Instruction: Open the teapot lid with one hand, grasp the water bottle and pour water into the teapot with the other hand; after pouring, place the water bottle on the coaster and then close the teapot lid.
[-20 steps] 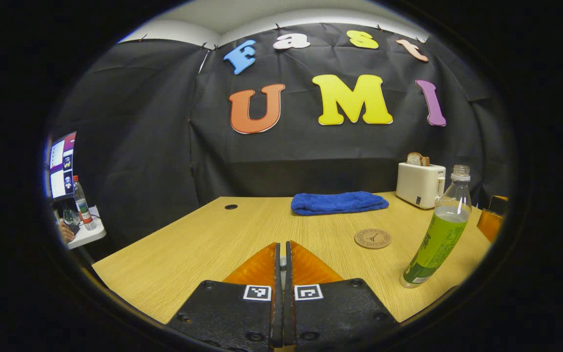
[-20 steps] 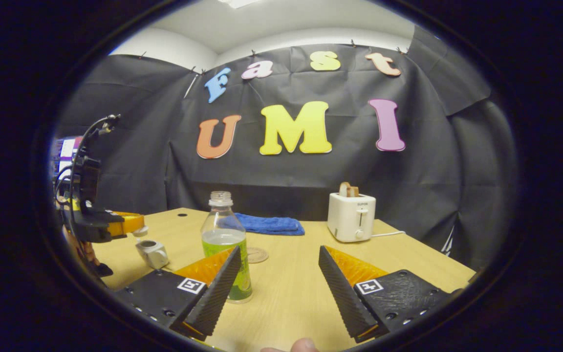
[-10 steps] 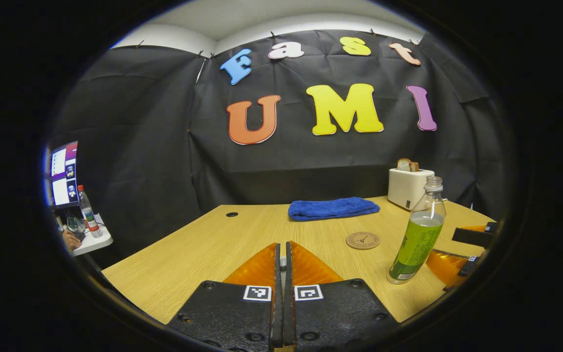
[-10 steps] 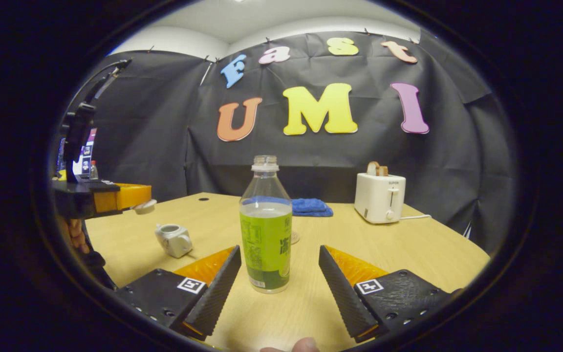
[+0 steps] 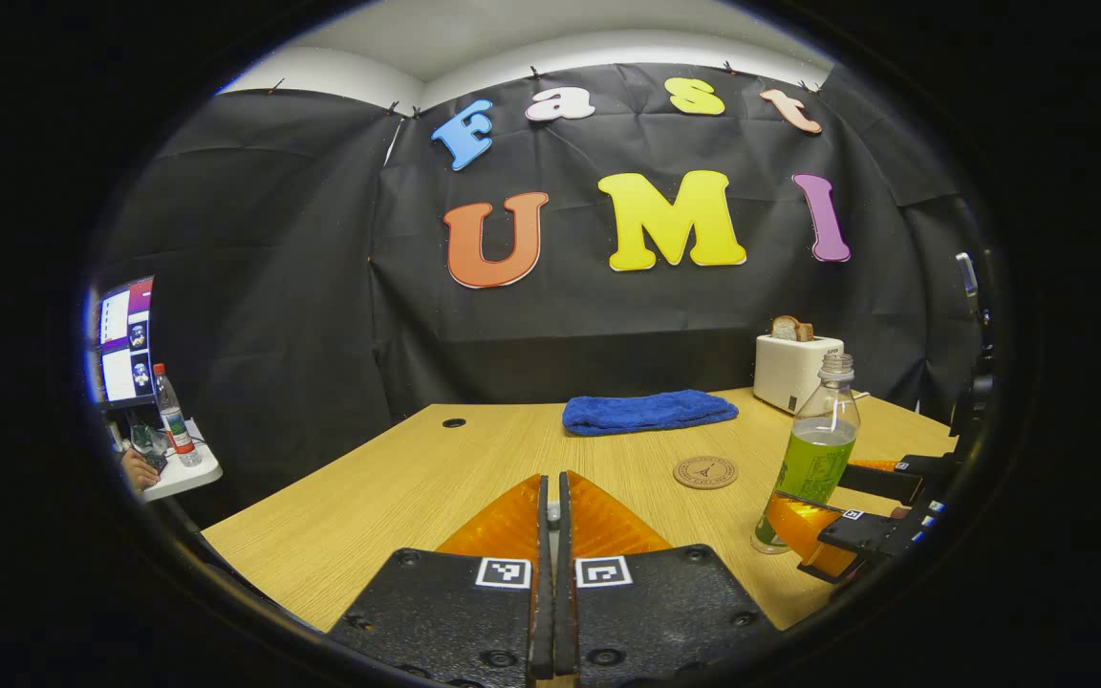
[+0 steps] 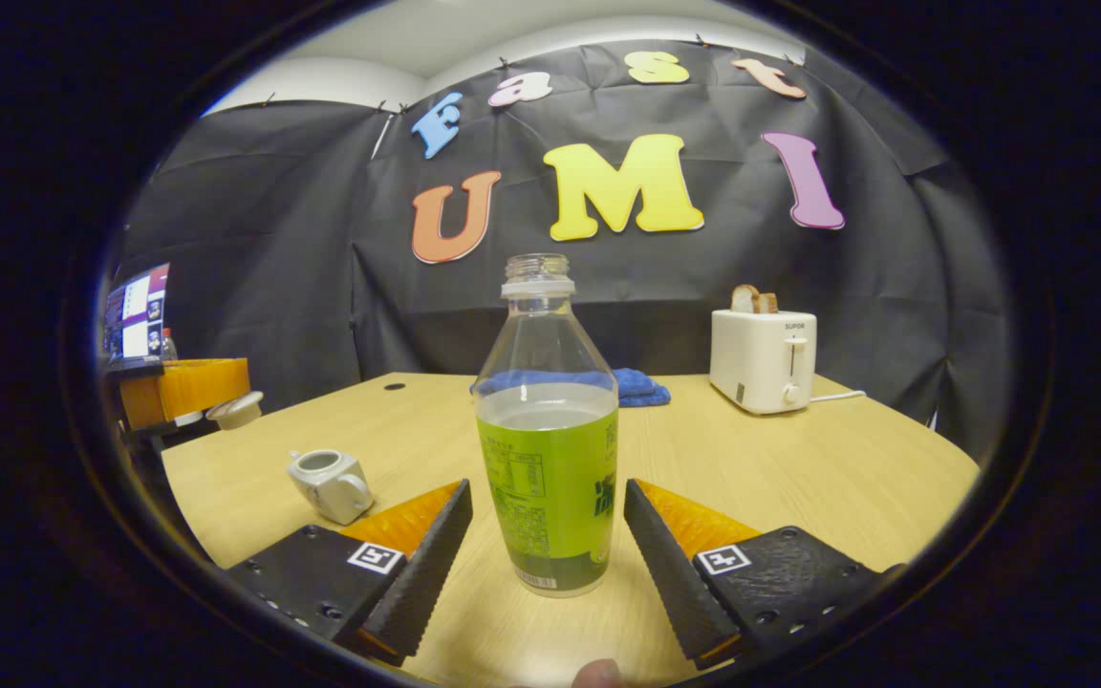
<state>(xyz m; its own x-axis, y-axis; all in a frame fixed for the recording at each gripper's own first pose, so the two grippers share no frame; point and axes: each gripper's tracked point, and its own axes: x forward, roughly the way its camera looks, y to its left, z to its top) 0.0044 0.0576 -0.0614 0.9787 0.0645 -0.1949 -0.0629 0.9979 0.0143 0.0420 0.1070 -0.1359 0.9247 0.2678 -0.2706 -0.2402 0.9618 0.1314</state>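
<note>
A clear bottle [image 6: 550, 478] with a green label and no cap stands upright on the wooden table [image 6: 799, 478]. My right gripper [image 6: 546, 492] is open, one finger on each side of the bottle's lower half. The left gripper view shows that bottle [image 5: 813, 459] at the right with the right gripper [image 5: 804, 492] around its base. A white teapot [image 6: 326, 483] sits uncovered at the table's left. Its white lid [image 6: 235, 409] hangs above and left of the pot, with my left gripper [image 6: 226, 392] shut on it. The left gripper [image 5: 550, 478] has its fingers pressed together. A round coaster [image 5: 705, 472] lies left of the bottle.
A white toaster [image 6: 761, 358] with bread in it stands at the back right, its cord trailing right. A folded blue towel [image 5: 648, 411] lies at the back middle. Beyond the table's left edge is a small side table [image 5: 178, 468] with a monitor, a bottle and a person's hand.
My right gripper has moved forward until its open fingers straddle the bottle. The left gripper, still holding the lid, has drifted a little and stays raised.
</note>
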